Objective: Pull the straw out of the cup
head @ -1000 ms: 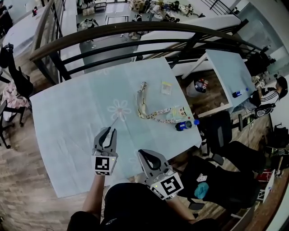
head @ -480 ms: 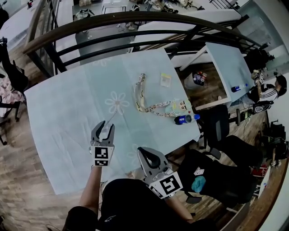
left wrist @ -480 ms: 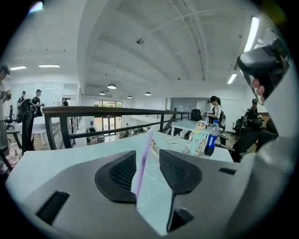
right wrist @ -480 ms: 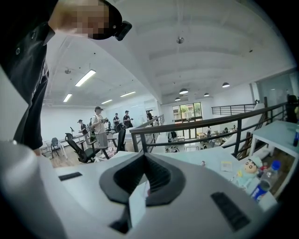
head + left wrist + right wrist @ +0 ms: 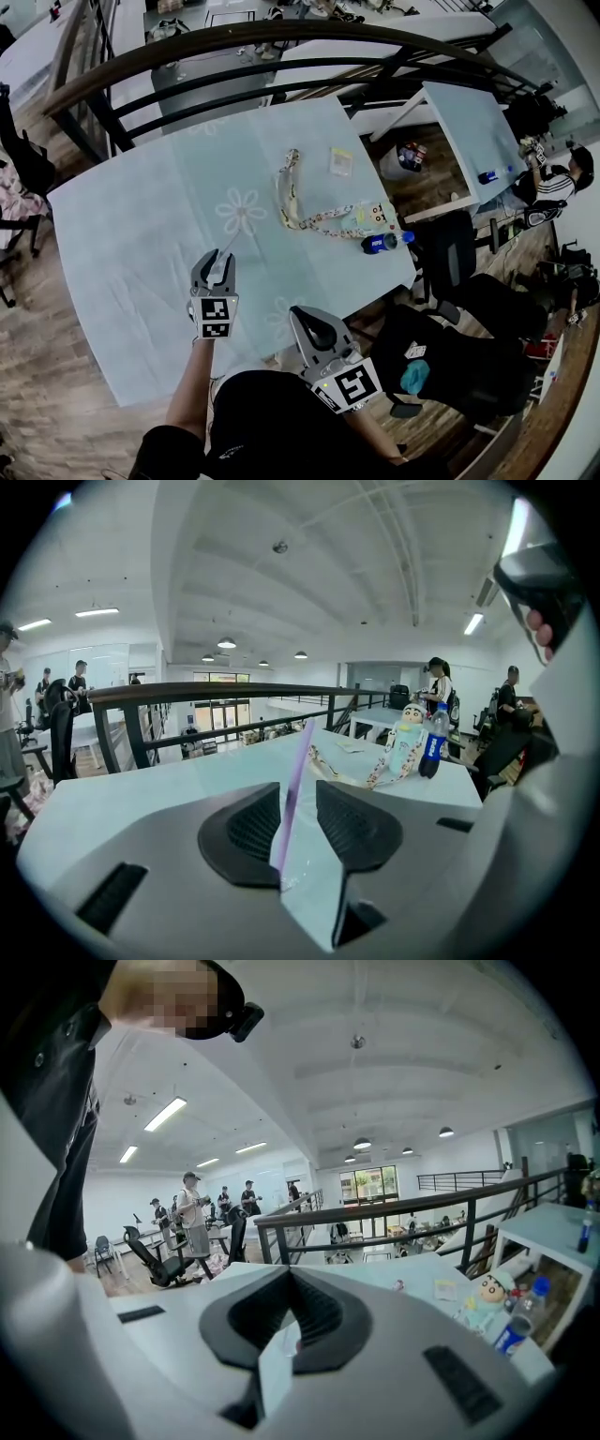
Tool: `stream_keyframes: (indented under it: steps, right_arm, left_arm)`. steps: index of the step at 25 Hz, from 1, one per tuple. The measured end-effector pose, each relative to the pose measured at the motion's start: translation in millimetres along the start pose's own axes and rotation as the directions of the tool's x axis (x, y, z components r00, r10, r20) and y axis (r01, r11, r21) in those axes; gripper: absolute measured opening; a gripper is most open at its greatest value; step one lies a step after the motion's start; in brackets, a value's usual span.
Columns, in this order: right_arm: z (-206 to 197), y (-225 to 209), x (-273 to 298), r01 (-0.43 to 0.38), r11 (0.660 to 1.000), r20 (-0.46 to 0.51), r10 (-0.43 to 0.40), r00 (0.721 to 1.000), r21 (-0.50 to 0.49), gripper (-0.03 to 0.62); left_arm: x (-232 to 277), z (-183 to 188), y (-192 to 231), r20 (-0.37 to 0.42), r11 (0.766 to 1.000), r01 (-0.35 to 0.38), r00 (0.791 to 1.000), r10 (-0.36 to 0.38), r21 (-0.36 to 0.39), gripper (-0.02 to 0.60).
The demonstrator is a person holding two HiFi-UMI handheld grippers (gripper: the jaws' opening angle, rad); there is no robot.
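A thin purple straw (image 5: pixel 296 771) stands between the jaws of my left gripper (image 5: pixel 298 803), close along the left pad and free of any cup. Those jaws have just been closing a little, but a gap still shows beside the straw. From the head view the straw (image 5: pixel 231 250) runs from my left gripper (image 5: pixel 217 270) toward a flower print. A cartoon-figure cup (image 5: pixel 374 217) with a patterned strap sits far right, also seen in the left gripper view (image 5: pixel 408 740). My right gripper (image 5: pixel 310 324) hangs over the near table edge, shut and empty (image 5: pixel 287 1283).
A blue-labelled bottle (image 5: pixel 379 243) stands by the cup. A small packet (image 5: pixel 340 161) lies on the pale blue tablecloth (image 5: pixel 141 225). A dark railing (image 5: pixel 281 42) runs behind the table. Black office chairs (image 5: pixel 450 262) stand right of it.
My left gripper has sunk toward the table. Its jaws spread wide from their grip on the straw, then narrowed slightly. The right gripper has stayed put.
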State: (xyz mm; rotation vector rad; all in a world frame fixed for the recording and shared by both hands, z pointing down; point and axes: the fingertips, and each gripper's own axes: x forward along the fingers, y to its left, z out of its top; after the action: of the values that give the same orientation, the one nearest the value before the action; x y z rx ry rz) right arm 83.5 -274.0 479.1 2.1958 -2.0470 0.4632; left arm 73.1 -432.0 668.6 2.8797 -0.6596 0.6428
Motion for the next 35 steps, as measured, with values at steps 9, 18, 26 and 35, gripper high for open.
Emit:
stream_keyframes:
  steps: [9, 18, 26, 35]
  right_arm:
    - [-2.9, 0.1, -5.9, 0.020, 1.000, 0.001, -0.020, 1.000, 0.002, 0.006]
    - [-6.4, 3.0, -12.7, 0.039, 0.999, 0.005, -0.039, 0.999, 0.002, 0.006]
    - [-3.6, 2.9, -18.2, 0.023, 1.000, 0.032, -0.023, 0.999, 0.002, 0.006]
    - [6.4, 4.9, -28.0, -0.058, 0.998, 0.066, 0.059, 0.996, -0.020, 0.006]
  left_arm:
    - [2.8, -1.5, 5.8, 0.003, 0.999, -0.032, 1.000, 0.031, 0.012, 0.049]
    - [0.9, 0.4, 7.8, 0.024, 0.999, -0.035, 0.999, 0.035, 0.024, 0.038]
    - [-10.5, 14.2, 10.3, 0.068, 0.997, -0.073, 0.995, 0.071, 0.029, 0.037]
    - [-44.8, 41.1, 10.8, 0.152, 0.987, -0.158, 0.976, 0.156, 0.004, 0.037]
